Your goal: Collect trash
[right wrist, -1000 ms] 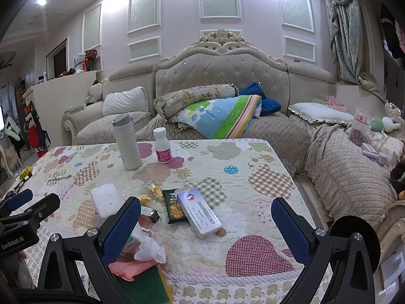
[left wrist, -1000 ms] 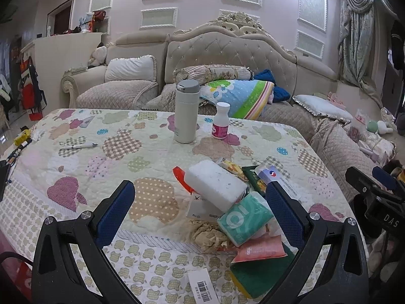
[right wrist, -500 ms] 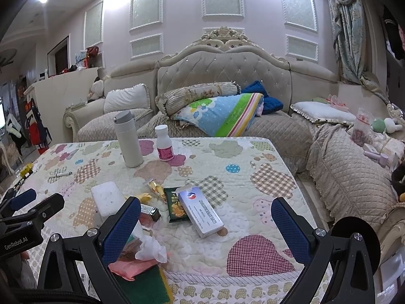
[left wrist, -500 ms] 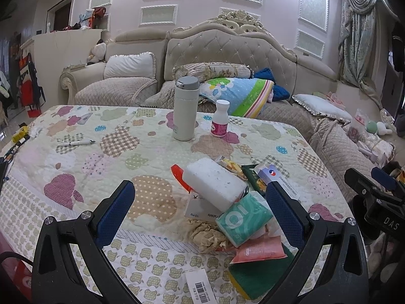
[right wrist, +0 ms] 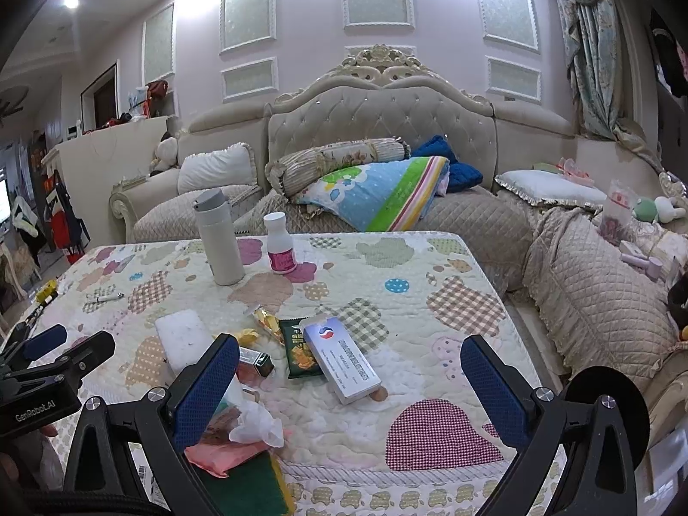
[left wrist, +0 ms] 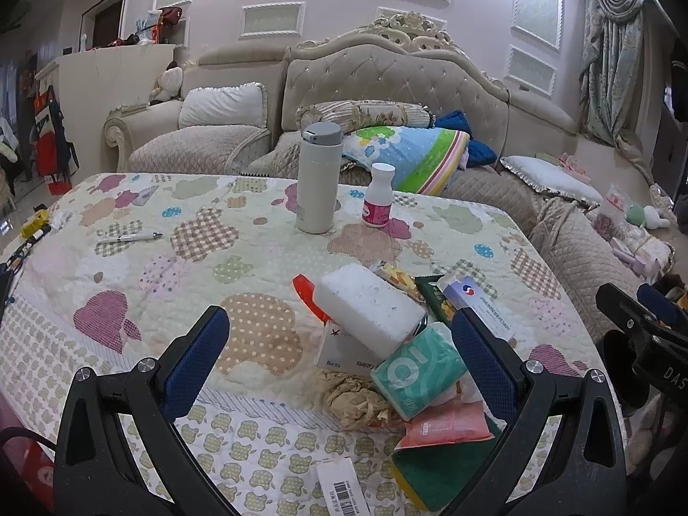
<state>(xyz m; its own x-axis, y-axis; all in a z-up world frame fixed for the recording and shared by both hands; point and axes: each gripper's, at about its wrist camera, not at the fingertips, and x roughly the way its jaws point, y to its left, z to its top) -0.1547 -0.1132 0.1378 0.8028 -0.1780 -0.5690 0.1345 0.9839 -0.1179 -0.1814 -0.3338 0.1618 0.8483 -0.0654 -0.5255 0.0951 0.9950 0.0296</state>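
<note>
A pile of trash lies near the table's front edge: a white foam block, a green tissue pack, a crumpled brown paper, a pink wrapper, a green sponge, a white medicine box and a green snack packet. My left gripper is open and empty, hovering in front of the pile. My right gripper is open and empty, hovering above the medicine box.
A grey thermos and a small white bottle with a pink label stand at the far side of the quilt-covered table. A pen lies at the left. A sofa runs behind and to the right.
Both grippers have drifted slightly forward and to the left over the table. Nothing has been grasped or moved.
</note>
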